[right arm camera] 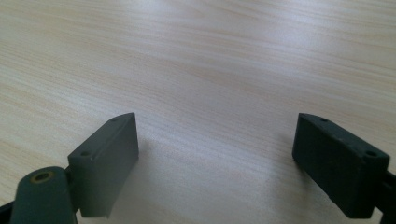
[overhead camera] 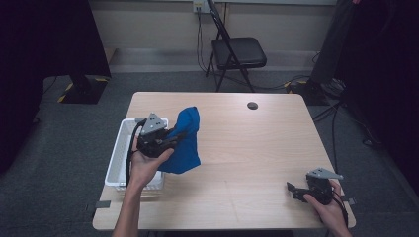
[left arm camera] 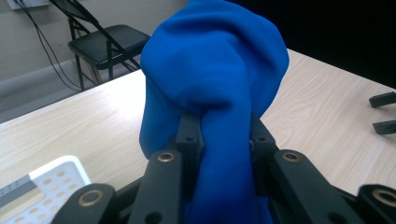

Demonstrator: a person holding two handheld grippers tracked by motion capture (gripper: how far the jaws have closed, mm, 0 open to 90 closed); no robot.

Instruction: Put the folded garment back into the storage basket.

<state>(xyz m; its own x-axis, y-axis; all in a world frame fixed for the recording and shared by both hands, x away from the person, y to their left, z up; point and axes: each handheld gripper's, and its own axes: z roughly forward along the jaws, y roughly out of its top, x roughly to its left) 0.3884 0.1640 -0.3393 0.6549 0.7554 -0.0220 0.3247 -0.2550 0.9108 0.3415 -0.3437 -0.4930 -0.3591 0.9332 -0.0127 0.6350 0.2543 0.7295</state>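
High view gives us the whole scene: our left claw (overhead camera: 174, 139) holds one blue cloth (overhead camera: 186, 140) lifted beside one white basket (overhead camera: 120, 150) at the table's (overhead camera: 247, 158) left edge, while our right claw (overhead camera: 292, 190) rests near the right corner. Left gripper view adds the cloth (left arm camera: 212, 70) bunched between closed jaws. Right gripper view shows jaws spread wide over bare wood (right arm camera: 210, 60). Behind stand one folding chair (overhead camera: 237, 52) and grey carpet (overhead camera: 59, 148).

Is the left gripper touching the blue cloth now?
Touching. In the left gripper view, the left gripper has its black fingers pressed on both sides of the bunched blue cloth.
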